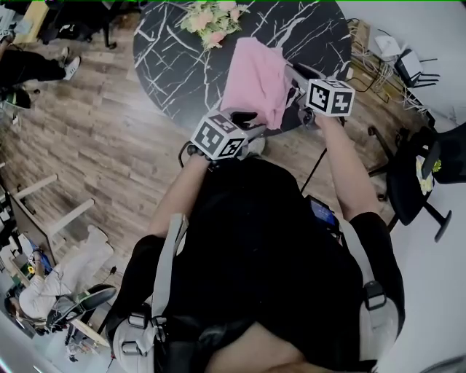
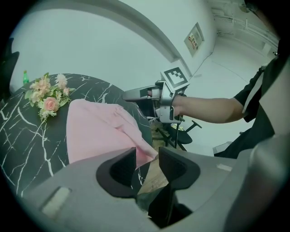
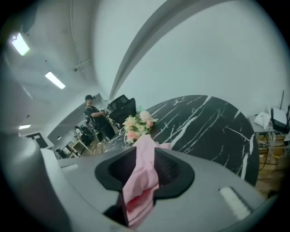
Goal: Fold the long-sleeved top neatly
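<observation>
The pink long-sleeved top (image 1: pixel 255 76) lies folded into a long strip on the black marble table (image 1: pixel 175 65), its near end hanging over the table's front edge. My left gripper (image 2: pixel 147 156) is open at the lower left corner of the top (image 2: pixel 99 129). The corner's tip only reaches the gap, and wooden floor shows through between the jaws. My right gripper (image 3: pixel 141 156) is at the near right edge. A bunched fold of the top (image 3: pixel 140 181) lies loosely between its parted jaws. In the head view both grippers (image 1: pixel 244 116) (image 1: pixel 295 76) sit at the near hem.
A bunch of pink artificial flowers (image 1: pixel 211 18) lies at the table's far side, beyond the top. A black office chair (image 1: pixel 415 175) stands to the right on the floor, with cables and boxes behind it. A person (image 3: pixel 93 113) stands far off in the room.
</observation>
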`<action>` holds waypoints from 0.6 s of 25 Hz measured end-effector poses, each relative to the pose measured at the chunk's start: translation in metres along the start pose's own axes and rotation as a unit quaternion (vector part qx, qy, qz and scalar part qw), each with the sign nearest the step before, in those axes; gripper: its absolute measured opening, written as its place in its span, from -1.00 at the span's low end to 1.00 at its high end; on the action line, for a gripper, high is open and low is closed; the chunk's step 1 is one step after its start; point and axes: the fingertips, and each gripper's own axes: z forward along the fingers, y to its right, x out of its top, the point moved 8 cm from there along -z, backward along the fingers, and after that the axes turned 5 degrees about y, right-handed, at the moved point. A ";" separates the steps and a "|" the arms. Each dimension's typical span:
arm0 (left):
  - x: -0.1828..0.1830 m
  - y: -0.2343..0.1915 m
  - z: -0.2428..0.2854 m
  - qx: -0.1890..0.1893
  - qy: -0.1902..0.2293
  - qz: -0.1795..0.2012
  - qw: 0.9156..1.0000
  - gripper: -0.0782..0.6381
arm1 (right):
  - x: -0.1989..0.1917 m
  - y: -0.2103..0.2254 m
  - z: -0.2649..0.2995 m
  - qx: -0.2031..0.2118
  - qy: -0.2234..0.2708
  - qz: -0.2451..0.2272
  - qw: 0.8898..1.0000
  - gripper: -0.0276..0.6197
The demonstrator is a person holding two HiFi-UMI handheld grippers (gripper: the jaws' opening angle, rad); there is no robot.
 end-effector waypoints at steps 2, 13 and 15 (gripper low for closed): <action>0.001 -0.005 -0.002 0.009 0.004 -0.004 1.000 -0.33 | 0.000 -0.019 0.004 0.032 -0.005 -0.016 0.999 -0.52; -0.012 -0.019 0.013 0.048 -0.027 0.016 0.998 -0.33 | -0.051 -0.054 0.014 0.138 -0.125 -0.129 0.974 -0.65; -0.019 -0.022 0.012 0.054 -0.031 0.015 0.998 -0.33 | -0.063 -0.044 0.009 0.122 -0.149 -0.164 0.968 -0.65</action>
